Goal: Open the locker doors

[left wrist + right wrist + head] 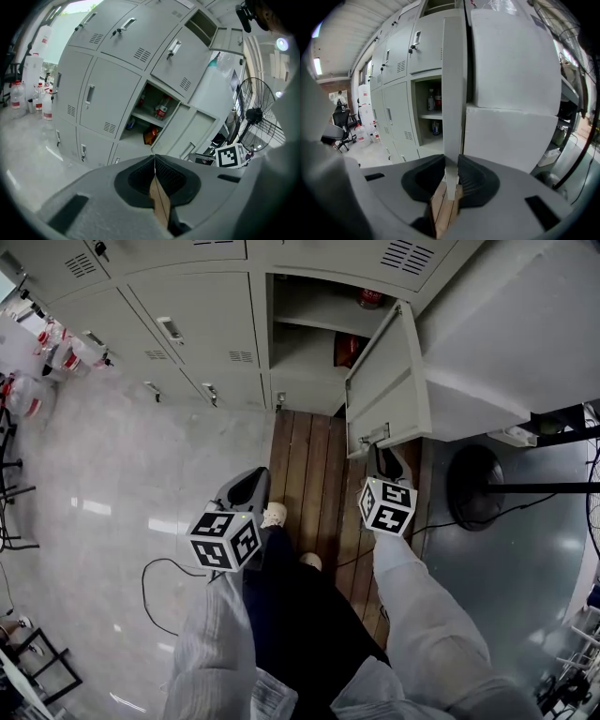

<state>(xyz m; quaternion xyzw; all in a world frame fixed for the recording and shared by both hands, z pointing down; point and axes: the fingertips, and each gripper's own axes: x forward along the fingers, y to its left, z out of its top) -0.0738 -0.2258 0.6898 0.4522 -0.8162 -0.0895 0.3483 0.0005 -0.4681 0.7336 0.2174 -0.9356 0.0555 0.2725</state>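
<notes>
**A:** The right gripper (pixel 451 161) is on it. Its fingers are pinching the free edge of the open locker door (pixel 453 93), which that gripper's view shows edge-on, running straight up from the grip.

**B:** From the head view, the door stands swung well out from the bank of lockers (pixel 187 324), over the strip of wooden planks (pixel 309 465) on the floor. The grip sits right by the door's handle (pixel 372 436).

**A:** Inside the open compartment there's a shelf (pixel 430 115) with bottles (pixel 435 101) standing on it.

**B:** And the left gripper (pixel 154 158)?

**A:** Its fingers are pressed together with nothing between them. It hangs in the air, apart from the lockers, pointing at the shut doors (pixel 112 98) left of the open compartment.

**B:** A pedestal fan (pixel 476 486) stands on the floor to the right of the open door.
</notes>
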